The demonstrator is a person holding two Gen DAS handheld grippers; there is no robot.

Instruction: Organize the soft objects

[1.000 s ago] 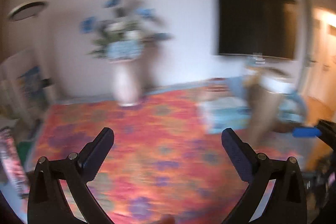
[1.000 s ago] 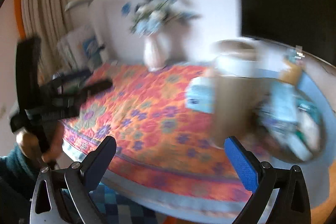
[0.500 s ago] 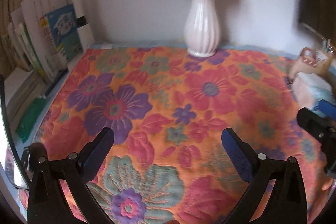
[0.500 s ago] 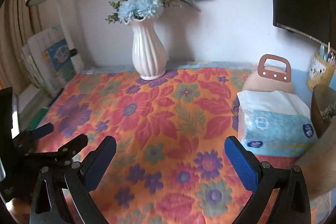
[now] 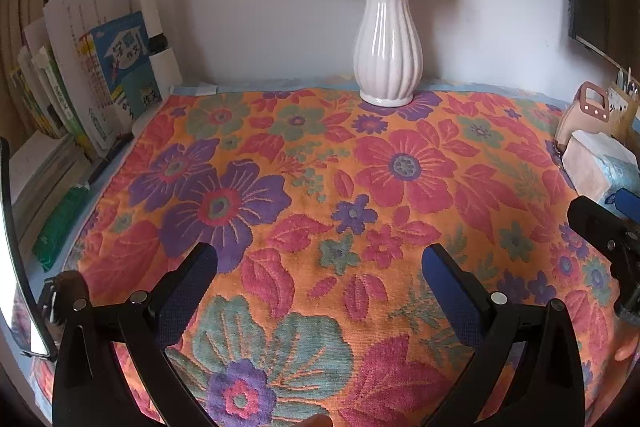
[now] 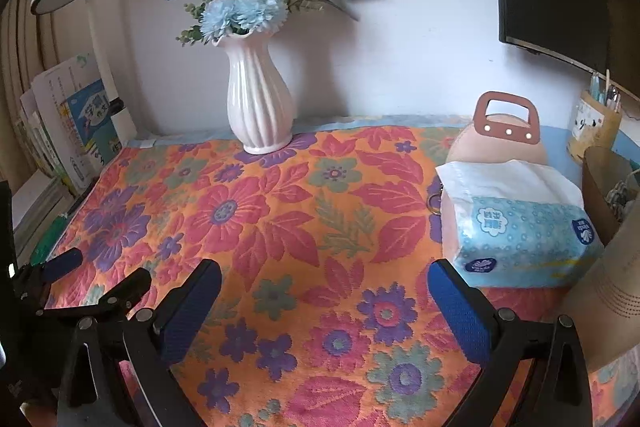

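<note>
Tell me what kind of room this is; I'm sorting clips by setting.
Probably a home study desk or side table: a floral cloth under a vase of artificial flowers, schoolbooks leaning at the left, a tissue pack and a pen holder at the right.

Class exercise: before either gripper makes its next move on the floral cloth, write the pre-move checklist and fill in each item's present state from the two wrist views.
1. Left gripper open and holding nothing: ok.
2. Right gripper open and holding nothing: ok.
3. Orange floral towel cloth lying flat, spread out: ok.
4. White ribbed ceramic vase of blue flowers upright on the cloth's far edge, so tugging the cloth could tip it: not ok.
5. Blue-and-white soft tissue pack beside the right gripper, apart from its fingers: ok.
6. Near edge of the cloth visible for a pinch: cannot tell.
</note>
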